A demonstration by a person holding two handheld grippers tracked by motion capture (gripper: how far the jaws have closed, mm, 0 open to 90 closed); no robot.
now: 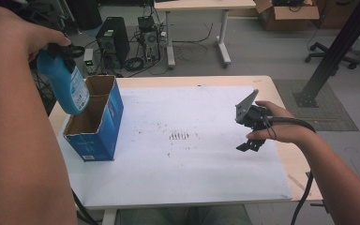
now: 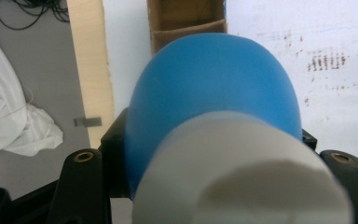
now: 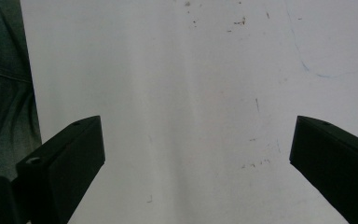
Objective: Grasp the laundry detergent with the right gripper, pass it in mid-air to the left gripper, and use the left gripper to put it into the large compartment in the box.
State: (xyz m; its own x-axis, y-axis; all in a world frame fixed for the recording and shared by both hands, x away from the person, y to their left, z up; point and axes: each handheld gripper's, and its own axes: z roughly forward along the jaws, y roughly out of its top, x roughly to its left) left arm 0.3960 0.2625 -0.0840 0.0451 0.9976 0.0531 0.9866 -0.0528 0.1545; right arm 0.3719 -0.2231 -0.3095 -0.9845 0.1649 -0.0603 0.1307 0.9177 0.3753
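A blue bottle [image 1: 69, 86] with a white cap hangs tilted in the air over the left side of the open blue cardboard box [image 1: 104, 123]. My left gripper [image 1: 60, 51] is shut on the bottle near its top. In the left gripper view the bottle [image 2: 214, 88] and its white cap [image 2: 242, 177] sit close between the black jaws, with the box's brown inside [image 2: 186, 18] beyond. My right gripper [image 1: 249, 144] hovers over the right part of the white board [image 1: 192, 178], pointing down. Its jaws stand wide apart with nothing between them [image 3: 198, 158].
The box stands near the left edge of the white board, which lies on a wooden table [image 1: 300, 173]. Dark smudges [image 1: 179, 136] mark the board's middle. Beyond the table are computer towers [image 1: 112, 40], cables, a desk and a cardboard box [image 1: 286, 14] on the floor.
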